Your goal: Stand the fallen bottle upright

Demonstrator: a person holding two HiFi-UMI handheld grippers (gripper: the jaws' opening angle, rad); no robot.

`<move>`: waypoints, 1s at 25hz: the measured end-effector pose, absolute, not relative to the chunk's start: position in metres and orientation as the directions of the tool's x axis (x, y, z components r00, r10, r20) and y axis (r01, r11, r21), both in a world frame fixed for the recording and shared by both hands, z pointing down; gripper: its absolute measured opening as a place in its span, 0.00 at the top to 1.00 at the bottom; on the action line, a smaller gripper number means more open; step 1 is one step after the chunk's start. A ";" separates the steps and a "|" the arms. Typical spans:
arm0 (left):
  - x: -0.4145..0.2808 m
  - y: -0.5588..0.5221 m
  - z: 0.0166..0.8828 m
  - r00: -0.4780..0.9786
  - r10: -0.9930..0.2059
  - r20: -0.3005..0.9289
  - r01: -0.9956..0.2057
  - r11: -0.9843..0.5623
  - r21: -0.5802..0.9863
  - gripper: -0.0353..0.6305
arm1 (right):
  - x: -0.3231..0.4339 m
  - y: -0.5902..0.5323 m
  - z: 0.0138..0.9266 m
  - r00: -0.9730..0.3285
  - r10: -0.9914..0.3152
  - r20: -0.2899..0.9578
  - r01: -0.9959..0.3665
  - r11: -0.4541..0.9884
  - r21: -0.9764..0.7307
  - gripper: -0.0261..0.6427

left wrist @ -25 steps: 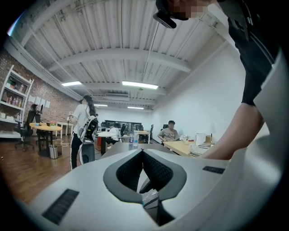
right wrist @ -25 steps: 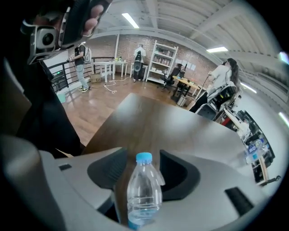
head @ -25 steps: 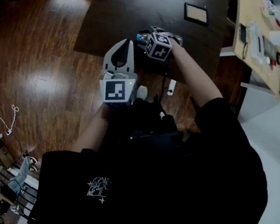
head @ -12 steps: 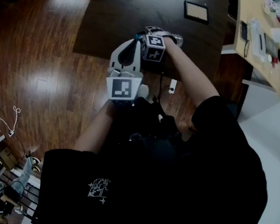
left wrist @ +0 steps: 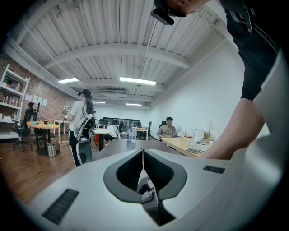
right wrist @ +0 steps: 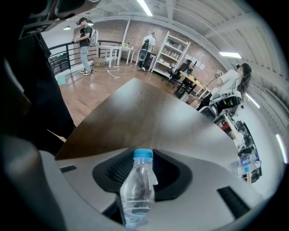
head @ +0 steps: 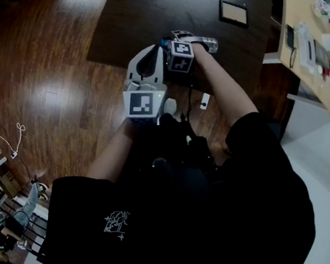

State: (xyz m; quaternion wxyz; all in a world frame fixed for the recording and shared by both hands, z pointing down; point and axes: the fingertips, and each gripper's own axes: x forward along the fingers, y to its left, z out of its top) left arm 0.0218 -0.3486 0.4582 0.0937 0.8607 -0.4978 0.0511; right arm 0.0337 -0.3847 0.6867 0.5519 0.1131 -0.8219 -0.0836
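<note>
The right gripper [right wrist: 146, 166] has the clear bottle [right wrist: 137, 191] between its jaws, which are opening with the pads against its sides. The bottle's blue cap points to twelve o'clock over the dark table [right wrist: 149, 119]. At eight o'clock from it in the head view, the left gripper [left wrist: 143, 154] is pressed together on nothing.

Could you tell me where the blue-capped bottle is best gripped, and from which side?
I'd grip the bottle across its round mid-body, below the tapering shoulder and blue cap, coming square to its length: the walls run parallel there. The right gripper, jaws opening, straddles it so.
</note>
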 end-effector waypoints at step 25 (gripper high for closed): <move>0.046 -0.348 0.446 0.546 -0.821 0.168 -0.838 -0.536 0.106 0.94 | 0.112 -0.402 0.539 -0.536 -0.684 0.495 -0.602 0.721 0.344 0.75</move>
